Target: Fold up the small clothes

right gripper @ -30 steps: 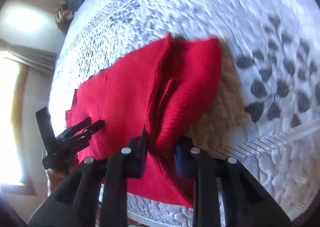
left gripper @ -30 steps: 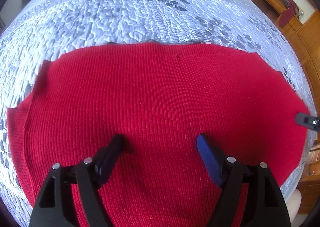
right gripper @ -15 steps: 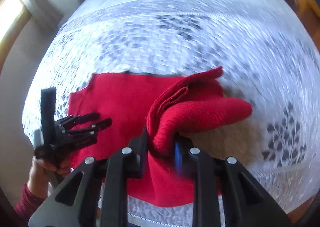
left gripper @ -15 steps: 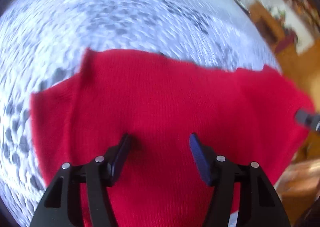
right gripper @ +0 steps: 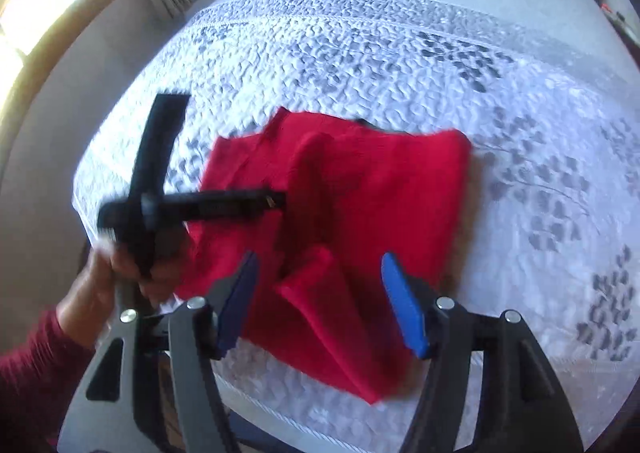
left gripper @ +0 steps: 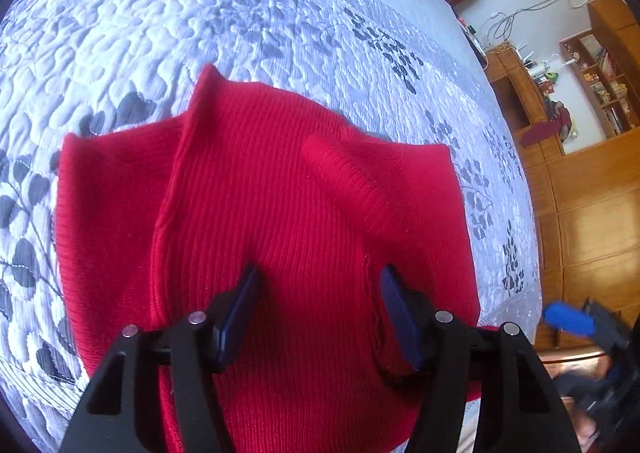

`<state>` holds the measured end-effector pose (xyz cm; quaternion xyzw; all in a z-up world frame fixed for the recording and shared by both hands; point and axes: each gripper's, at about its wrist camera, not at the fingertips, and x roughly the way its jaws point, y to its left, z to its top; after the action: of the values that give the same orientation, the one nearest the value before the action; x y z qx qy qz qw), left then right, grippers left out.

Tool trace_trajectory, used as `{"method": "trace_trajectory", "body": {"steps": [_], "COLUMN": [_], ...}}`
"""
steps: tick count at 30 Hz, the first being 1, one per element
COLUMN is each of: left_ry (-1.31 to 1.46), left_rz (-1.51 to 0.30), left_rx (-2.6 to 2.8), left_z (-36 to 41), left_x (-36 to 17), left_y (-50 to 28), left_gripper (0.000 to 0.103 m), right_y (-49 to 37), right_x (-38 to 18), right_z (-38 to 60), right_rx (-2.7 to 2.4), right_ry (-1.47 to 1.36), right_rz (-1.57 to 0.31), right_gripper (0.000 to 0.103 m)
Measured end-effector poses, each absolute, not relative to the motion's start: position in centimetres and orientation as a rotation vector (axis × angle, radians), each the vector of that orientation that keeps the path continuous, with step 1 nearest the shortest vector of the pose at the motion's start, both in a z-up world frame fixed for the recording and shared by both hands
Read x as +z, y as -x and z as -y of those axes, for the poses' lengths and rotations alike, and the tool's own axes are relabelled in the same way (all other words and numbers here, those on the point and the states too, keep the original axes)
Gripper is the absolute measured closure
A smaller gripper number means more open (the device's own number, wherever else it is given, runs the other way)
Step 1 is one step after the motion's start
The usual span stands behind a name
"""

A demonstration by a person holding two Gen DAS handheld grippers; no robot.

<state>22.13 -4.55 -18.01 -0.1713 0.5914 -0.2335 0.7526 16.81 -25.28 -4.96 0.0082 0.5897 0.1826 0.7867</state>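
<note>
1. Knitwear fills the middle of both views: a red ribbed garment (left gripper: 280, 213) lies folded on the white quilted bedspread (left gripper: 200, 13), which carries a grey leaf print.
2. In my left wrist view the garment's ribs run from the bottom of the frame up toward the top, so its long axis there reads near vertical, leaning slightly to the left. One corner peaks at the upper left of the cloth.
3. A folded flap with a raised edge crosses the cloth diagonally from upper centre toward the lower right, lying on top of the layer below.
4. My left gripper (left gripper: 320, 313) stands wide apart at the bottom centre of that frame, low over the cloth, its blue pads on either side of a stretch of knit without pinching it.
5. In my right wrist view the same garment (right gripper: 360, 193) sits at centre, broader side to side, with a loose tongue of cloth pointing down toward the bottom centre of the frame.
6. My right gripper (right gripper: 320, 301) is also spread wide, holding nothing; that tongue of cloth lies between its fingers.
7. My left gripper appears blurred at the centre left of the right view, over the garment's left edge.
8. Wooden cabinets (left gripper: 592, 213) line the right edge of the left view.
</note>
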Motion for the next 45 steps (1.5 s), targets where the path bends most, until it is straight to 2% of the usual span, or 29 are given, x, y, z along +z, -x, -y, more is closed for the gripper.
{"method": "trace_trajectory", "body": {"steps": [5, 10, 11, 12, 13, 14, 19, 24, 34, 36, 38, 41, 45], "left_ry": [0.365, 0.33, 0.328, 0.328, 0.332, 0.34, 0.462, 0.518, 0.662, 0.656, 0.625, 0.656, 0.648], "left_rz": [-1.301, -1.319, -1.324, -1.331, -1.337, -1.343, -1.367, -1.428, -1.485, -1.481, -1.492, -1.514, -1.473], "left_rx": [-0.496, -0.481, -0.48, -0.477, -0.474, -0.472, -0.462, -0.508, -0.553, -0.568, -0.557, -0.562, -0.6], "left_z": [4.6, 5.2, 5.2, 5.2, 5.2, 5.0, 2.7, 3.8, 8.1, 8.8, 9.4, 9.8, 10.4], "left_x": [-17.8, -17.8, -17.8, -17.8, -17.7, -17.6, -16.7, -16.7, -17.6, -17.5, -17.7, -18.5, -18.0], "left_y": [-22.0, -22.3, -22.4, -22.6, -22.6, -22.5, -21.8, -21.7, -23.7, -24.5, -25.3, -26.1, -26.5], "left_gripper": [0.04, 0.039, 0.039, 0.039, 0.039, 0.039, 0.032, 0.032, 0.034, 0.052, 0.081, 0.091, 0.093], "right_y": [-13.7, -14.4, -14.6, -14.9, -15.1, -15.1, -13.5, -13.5, -12.7, -12.6, -12.6, -12.5, -12.4], "right_x": [-7.1, -9.0, -9.3, -9.6, -9.7, -9.8, -8.1, -7.1, -6.5, -6.6, -6.5, -6.4, -6.5], "right_z": [24.2, 23.1, 22.9, 22.7, 22.7, 22.9, 23.7, 25.3, 24.9, 25.1, 25.4, 25.7, 25.7], "right_rx": [0.382, 0.396, 0.394, 0.414, 0.441, 0.471, 0.526, 0.499, 0.51, 0.506, 0.508, 0.51, 0.524], "right_ry": [0.117, 0.165, 0.167, 0.155, 0.118, 0.065, -0.016, -0.09, -0.065, -0.079, -0.104, -0.125, -0.159], "right_rz": [-1.275, -1.271, -1.273, -1.284, -1.303, -1.32, -1.273, -1.245, -1.212, -1.209, -1.203, -1.194, -1.192], "right_gripper": [0.021, 0.019, 0.027, 0.04, 0.081, 0.097, 0.097, 0.097, 0.097, 0.097, 0.097, 0.097, 0.097]}}
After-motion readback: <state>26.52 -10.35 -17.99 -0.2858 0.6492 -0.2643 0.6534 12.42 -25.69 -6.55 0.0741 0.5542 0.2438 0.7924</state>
